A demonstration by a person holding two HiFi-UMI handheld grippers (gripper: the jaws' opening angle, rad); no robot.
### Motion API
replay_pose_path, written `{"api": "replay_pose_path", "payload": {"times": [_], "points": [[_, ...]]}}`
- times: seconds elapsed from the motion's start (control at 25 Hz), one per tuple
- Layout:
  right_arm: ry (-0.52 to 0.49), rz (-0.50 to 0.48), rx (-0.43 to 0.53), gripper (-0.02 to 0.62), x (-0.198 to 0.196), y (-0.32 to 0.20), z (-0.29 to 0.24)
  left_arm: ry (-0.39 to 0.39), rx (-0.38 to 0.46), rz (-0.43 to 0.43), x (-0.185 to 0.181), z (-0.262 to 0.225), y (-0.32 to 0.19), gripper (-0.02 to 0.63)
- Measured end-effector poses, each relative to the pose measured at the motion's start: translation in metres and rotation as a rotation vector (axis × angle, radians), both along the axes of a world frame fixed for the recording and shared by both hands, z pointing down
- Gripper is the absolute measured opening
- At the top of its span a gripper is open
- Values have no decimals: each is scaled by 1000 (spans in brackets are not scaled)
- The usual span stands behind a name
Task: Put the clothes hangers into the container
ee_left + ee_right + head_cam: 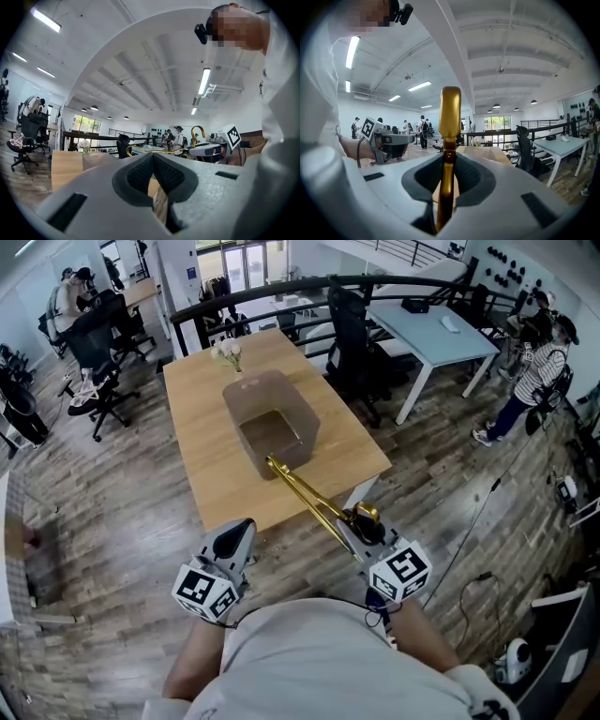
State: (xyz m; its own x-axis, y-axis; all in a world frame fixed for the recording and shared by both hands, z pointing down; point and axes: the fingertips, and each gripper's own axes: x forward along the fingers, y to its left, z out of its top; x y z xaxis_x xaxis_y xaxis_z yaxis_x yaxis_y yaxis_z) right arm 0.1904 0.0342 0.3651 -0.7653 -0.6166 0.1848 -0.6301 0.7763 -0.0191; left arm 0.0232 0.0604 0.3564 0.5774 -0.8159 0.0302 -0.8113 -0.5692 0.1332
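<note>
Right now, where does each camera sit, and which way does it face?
Head view: on the person's head, looking steeply down at the wooden table, the container, the left gripper, the right gripper, forearms and shirt.
Left gripper view: on the left gripper, looking along its closed, empty jaws toward the table; shirt at right.
Right gripper view: on the right gripper, looking along jaws clamped on the gold hanger; shirt at left.
Shared: each gripper view catches the other gripper; all three show the table.

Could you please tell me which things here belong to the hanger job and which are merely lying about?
Job: gold hanger, brown container, right gripper gripping the hanger.
Lying about: flower vase, office chair, white desk.
</note>
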Motion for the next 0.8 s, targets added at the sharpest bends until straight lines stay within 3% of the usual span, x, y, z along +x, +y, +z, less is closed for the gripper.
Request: {"api": "replay_pose_path", "payload": {"times": [0.44, 0.8], "points": [[11, -12, -21, 69, 30, -34, 10, -24, -36, -14, 34, 10, -30, 6], [24, 22, -46, 70, 15, -58, 19, -22, -57, 19, 17, 18, -62, 6]]}}
